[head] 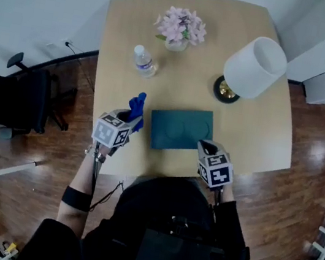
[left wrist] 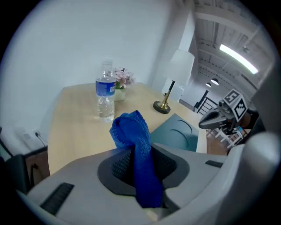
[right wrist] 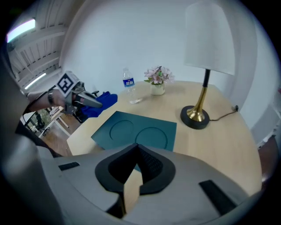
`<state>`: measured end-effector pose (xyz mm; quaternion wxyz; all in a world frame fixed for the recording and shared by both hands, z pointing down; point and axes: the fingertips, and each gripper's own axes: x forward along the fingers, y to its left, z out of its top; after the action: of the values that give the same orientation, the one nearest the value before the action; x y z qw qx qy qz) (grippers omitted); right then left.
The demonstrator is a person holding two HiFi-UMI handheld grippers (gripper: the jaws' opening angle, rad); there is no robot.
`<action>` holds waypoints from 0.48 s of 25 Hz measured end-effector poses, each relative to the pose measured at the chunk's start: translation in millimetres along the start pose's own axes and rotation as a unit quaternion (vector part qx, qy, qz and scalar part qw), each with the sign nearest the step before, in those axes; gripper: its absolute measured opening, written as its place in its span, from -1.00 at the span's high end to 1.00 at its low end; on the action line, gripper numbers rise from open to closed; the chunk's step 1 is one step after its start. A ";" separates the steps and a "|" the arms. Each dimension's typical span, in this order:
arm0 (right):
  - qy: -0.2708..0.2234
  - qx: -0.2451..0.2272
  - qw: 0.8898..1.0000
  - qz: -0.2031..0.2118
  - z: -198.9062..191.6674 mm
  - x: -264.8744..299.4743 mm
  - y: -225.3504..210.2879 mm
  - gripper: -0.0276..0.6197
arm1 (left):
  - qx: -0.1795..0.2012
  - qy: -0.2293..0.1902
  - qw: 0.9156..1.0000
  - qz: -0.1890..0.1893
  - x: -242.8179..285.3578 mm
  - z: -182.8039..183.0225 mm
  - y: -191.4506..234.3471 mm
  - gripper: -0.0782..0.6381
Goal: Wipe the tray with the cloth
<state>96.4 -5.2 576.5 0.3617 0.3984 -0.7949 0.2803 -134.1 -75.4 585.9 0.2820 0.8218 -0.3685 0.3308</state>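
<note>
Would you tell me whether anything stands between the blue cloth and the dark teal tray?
Nothing visible does. The blue cloth, held in the left gripper, is just beside the left edge of the dark teal rectangular tray; the clear plastic water bottle stands farther back.

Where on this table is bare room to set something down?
Bare wood right of the tray, nearer than the lamp; also between bottle and lamp, and the far-left corner. Crowded: near edge, by the left gripper and right gripper.
</note>
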 end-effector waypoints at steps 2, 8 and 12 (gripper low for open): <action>0.005 0.022 1.000 -0.006 -19.6 -13.7 0.3 0.90 | 0.043 0.015 0.999 0.000 17.9 20.8 10.1 0.51; 0.055 0.100 0.993 -0.020 -82.5 -8.8 -6.4 0.90 | 0.128 0.073 0.988 -0.048 69.8 46.9 13.0 0.51; 0.064 0.129 0.989 -0.030 -94.0 6.0 -19.6 0.90 | 0.149 0.101 0.980 -0.088 90.0 42.0 0.0 0.51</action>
<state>143.3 50.9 639.0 0.3662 0.4463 -0.7150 0.3943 -74.1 -142.8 627.4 0.2201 0.8460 -0.2110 0.4373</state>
